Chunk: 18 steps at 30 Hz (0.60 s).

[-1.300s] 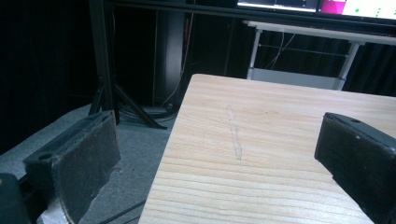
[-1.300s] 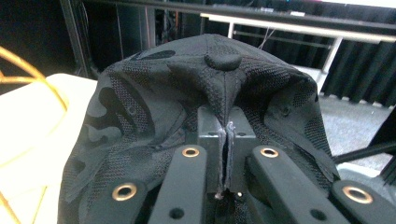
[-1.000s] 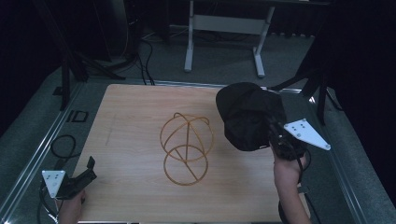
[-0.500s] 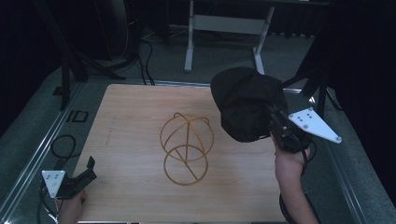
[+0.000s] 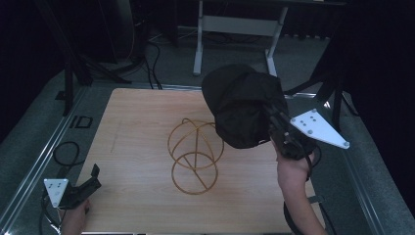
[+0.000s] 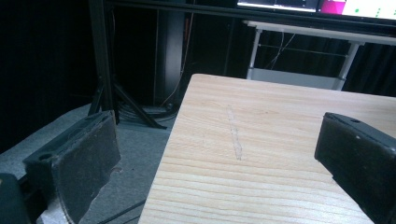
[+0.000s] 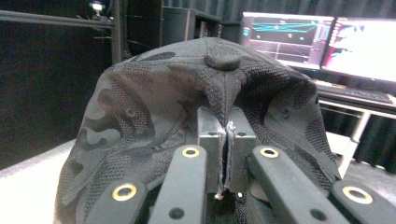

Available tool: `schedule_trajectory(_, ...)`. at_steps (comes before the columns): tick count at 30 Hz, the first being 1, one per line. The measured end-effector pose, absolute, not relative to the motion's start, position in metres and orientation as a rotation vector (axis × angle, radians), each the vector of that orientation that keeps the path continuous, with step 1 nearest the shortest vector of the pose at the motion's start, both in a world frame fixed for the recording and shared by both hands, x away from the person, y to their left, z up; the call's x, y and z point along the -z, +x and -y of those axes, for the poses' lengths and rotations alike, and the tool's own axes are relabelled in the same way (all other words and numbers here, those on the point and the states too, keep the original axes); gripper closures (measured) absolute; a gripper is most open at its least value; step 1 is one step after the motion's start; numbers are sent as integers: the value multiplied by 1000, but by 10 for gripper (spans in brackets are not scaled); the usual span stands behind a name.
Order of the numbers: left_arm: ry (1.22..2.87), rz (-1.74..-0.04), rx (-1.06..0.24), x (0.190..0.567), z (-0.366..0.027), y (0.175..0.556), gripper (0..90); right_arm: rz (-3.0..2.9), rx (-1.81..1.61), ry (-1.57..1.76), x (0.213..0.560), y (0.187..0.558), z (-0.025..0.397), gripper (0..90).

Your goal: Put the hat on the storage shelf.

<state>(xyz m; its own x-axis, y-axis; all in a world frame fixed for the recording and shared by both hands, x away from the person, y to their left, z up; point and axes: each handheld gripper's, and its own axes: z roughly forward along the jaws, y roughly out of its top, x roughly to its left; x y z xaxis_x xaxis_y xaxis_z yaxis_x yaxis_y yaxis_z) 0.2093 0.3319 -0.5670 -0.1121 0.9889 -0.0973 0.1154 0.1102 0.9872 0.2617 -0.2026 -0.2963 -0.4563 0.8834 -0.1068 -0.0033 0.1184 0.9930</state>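
Right gripper (image 7: 226, 154): jaws clenched on a fold of the black cap (image 7: 205, 116), pinched at the crown just below the top button. The pinch bunches the fabric so the cap hangs as a dome, opening downward, presumably so it can be lowered over a form.

In the high view the black cap (image 5: 242, 105) is held clear of the wooden table (image 5: 137, 147), at about 1 o'clock from the gold wire stand (image 5: 195, 154), overlapping its upper right edge. The stand sits upright near the table centre, uncovered.

Left gripper (image 5: 78, 188): jaws released, holding nothing, parked at the table's 7 o'clock corner, well apart from the stand, likely to keep the approach path free.
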Motion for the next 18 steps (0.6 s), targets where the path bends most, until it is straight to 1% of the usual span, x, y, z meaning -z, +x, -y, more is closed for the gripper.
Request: schedule_trajectory(18, 1165, -1423, -1145, 567, -332, 209, 5, -1730, -1535, 767, 297, 251, 147, 874)
